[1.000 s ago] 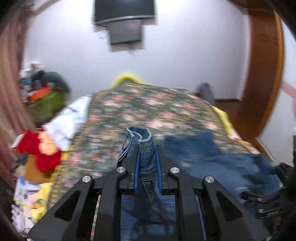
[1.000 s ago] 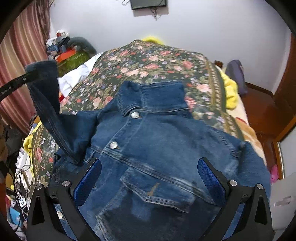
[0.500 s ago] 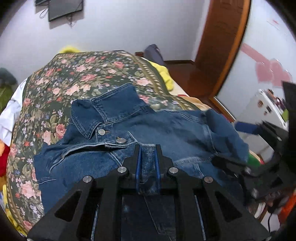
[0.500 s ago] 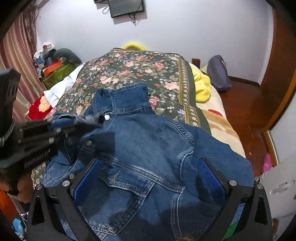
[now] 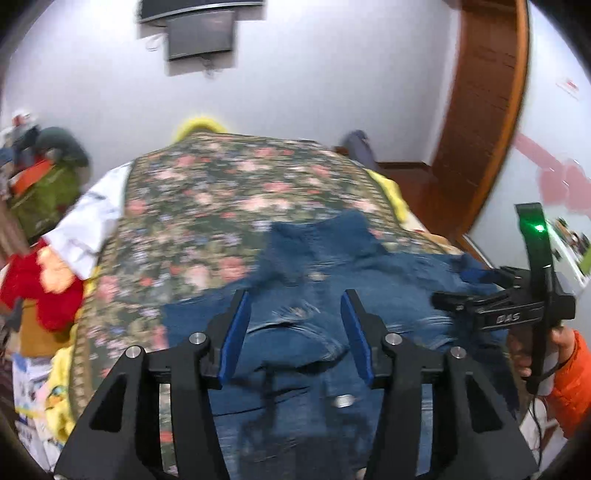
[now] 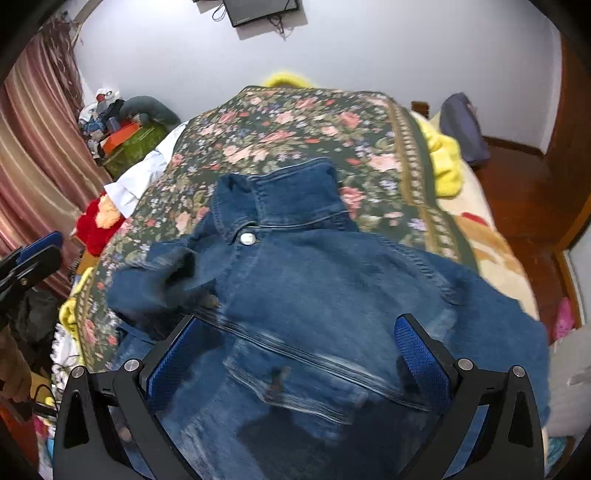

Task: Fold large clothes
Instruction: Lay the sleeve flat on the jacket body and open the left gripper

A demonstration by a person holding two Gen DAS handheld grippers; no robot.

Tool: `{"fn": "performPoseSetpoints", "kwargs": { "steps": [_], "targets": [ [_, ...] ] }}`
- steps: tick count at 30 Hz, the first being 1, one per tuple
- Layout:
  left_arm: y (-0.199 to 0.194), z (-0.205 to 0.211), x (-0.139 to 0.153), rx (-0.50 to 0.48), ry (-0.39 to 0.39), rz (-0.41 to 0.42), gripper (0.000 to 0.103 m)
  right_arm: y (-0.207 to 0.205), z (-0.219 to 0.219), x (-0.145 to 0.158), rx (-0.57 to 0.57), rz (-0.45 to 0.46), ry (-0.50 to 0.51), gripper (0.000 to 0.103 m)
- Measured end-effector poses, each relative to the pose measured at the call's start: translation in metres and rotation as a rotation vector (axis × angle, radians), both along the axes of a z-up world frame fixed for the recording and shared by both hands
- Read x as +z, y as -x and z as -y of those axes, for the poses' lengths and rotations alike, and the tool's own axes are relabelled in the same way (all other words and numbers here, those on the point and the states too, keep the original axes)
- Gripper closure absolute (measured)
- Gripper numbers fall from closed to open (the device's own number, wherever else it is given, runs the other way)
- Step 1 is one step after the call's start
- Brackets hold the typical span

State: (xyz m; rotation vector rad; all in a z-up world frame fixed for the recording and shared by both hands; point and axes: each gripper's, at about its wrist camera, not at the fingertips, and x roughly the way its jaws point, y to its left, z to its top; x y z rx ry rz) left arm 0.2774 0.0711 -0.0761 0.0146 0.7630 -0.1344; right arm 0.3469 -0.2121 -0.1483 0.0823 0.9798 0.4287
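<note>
Denim jacket [image 6: 332, 295]: dark blue, front side up, spread across the near end of a bed. Collar [image 6: 288, 195] at 12 o'clock, turned down, one silver snap button [image 6: 247, 238] just beneath it on the placket. A chest pocket flap [image 6: 295, 387] with faded seam lines sits toward 6 o'clock. One sleeve [image 6: 159, 284] lies bunched in a rumpled heap at 9 o'clock of the body, resting on the jacket's own front. The 3 o'clock shoulder and side drape toward the bed's edge. Fabric shows whitish wear along seams. In the left wrist view the jacket [image 5: 314, 295] is motion-blurred; a second button [image 5: 342, 400] shows near 6 o'clock.

Right tongs [image 6: 295, 354]: blue-padded fingers spread wide, nothing between them, poised over the jacket's lower front. Also seen in the left wrist view [image 5: 448, 297] at 3 o'clock, above the jacket's side, a green light on the handle.

Left tongs [image 5: 293, 332]: fingers spread apart, gripping nothing, above the jacket's front. They appear again at 9 o'clock of the right wrist view [image 6: 29, 258], well clear of the bunched sleeve.

Floral bedspread [image 6: 314, 129]: dark green with pink roses, under the jacket. Yellow blanket [image 6: 443, 162] at the bed's 2 o'clock edge. Red plush toy [image 6: 96, 221] beside the bed at 9 o'clock. Striped curtain [image 6: 33, 129] at 10 o'clock. Wall-mounted screen [image 6: 258, 9] at 12 o'clock.
</note>
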Motion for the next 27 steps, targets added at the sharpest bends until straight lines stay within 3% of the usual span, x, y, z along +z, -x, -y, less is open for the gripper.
{"fn": "performPoseSetpoints", "kwargs": {
  "steps": [4, 7, 11, 17, 23, 26, 27],
  "targets": [
    [0.007, -0.048, -0.009, 0.105, -0.009, -0.023, 0.049, -0.008, -0.022, -0.003, 0.029, -0.034, -0.036, 0.000],
    [0.009, -0.075, -0.031, 0.169, -0.057, -0.065, 0.048, -0.011, -0.044, -0.006, 0.069, -0.050, -0.043, 0.000],
    [0.009, -0.101, -0.077, 0.222, -0.070, -0.159, 0.048, -0.021, -0.081, -0.016, 0.135, -0.095, -0.035, 0.000],
    [0.002, -0.120, -0.139, 0.252, -0.020, -0.288, 0.048, -0.038, -0.135, -0.041, 0.236, -0.165, -0.012, 0.001],
    [-0.012, -0.123, -0.177, 0.250, 0.013, -0.359, 0.048, -0.049, -0.173, -0.077, 0.299, -0.250, 0.047, 0.022],
    [-0.017, -0.123, -0.193, 0.253, 0.023, -0.394, 0.048, -0.044, -0.184, -0.086, 0.292, -0.221, 0.085, 0.025],
    [-0.018, -0.122, -0.198, 0.251, 0.028, -0.409, 0.048, -0.040, -0.186, -0.085, 0.295, -0.194, 0.095, 0.041]
  ]
}}
